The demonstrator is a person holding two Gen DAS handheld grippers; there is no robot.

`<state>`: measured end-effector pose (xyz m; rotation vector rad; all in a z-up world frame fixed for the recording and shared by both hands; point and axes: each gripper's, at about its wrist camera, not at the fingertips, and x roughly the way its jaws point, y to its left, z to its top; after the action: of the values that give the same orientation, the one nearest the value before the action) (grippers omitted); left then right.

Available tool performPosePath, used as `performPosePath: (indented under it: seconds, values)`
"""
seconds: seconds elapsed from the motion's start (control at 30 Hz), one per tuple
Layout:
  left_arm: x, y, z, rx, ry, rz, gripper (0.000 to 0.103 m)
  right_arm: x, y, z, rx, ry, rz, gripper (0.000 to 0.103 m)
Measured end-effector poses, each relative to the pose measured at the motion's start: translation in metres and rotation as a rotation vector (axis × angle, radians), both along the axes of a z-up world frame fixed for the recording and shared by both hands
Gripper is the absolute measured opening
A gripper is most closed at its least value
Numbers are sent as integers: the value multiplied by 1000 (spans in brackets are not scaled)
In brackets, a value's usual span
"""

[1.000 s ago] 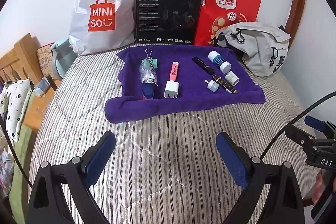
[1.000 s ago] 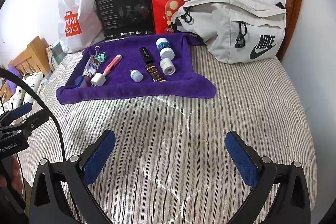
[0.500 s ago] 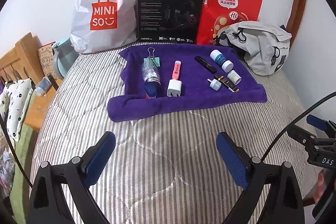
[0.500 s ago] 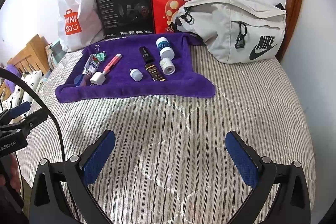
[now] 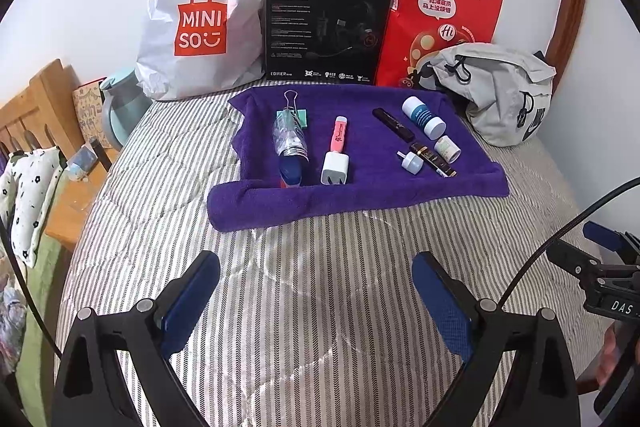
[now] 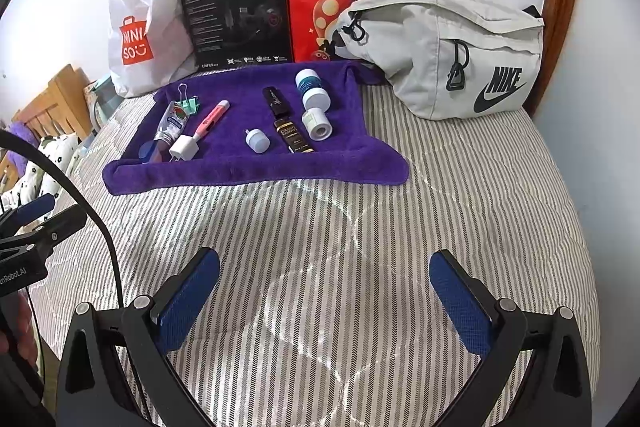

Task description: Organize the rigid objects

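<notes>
Both claws, the left claw (image 5: pixel 316 291) and the right claw (image 6: pixel 324 287), hung with fingers spread wide and empty above the striped bed (image 6: pixel 460 211). Well ahead, the purple towel (image 6: pixel 240 171) carried a white charger (image 5: pixel 335 168), pink highlighter (image 5: pixel 338 133), black tube (image 5: pixel 393 124) and small bottles (image 5: pixel 423 116).

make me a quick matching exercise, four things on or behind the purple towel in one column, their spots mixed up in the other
1. pink highlighter pen
2. white square charger plug
3. black headset box
4. grey fabric waist bag

a. upright behind the purple towel
b. towel's near edge
c. right of the towel
d. just beyond the charger

Pairs: 1-d, 2-b, 3-a, 4-c
</notes>
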<state>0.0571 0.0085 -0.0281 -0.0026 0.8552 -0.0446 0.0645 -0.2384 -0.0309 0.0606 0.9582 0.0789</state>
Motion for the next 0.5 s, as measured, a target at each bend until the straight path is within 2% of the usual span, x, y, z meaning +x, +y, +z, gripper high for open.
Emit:
performPosePath:
  seconds: [0.5]
  values:
    - [-1, 3, -1, -7, -2, -3, 101, 0, 3, 0, -7, 5, 0, 103]
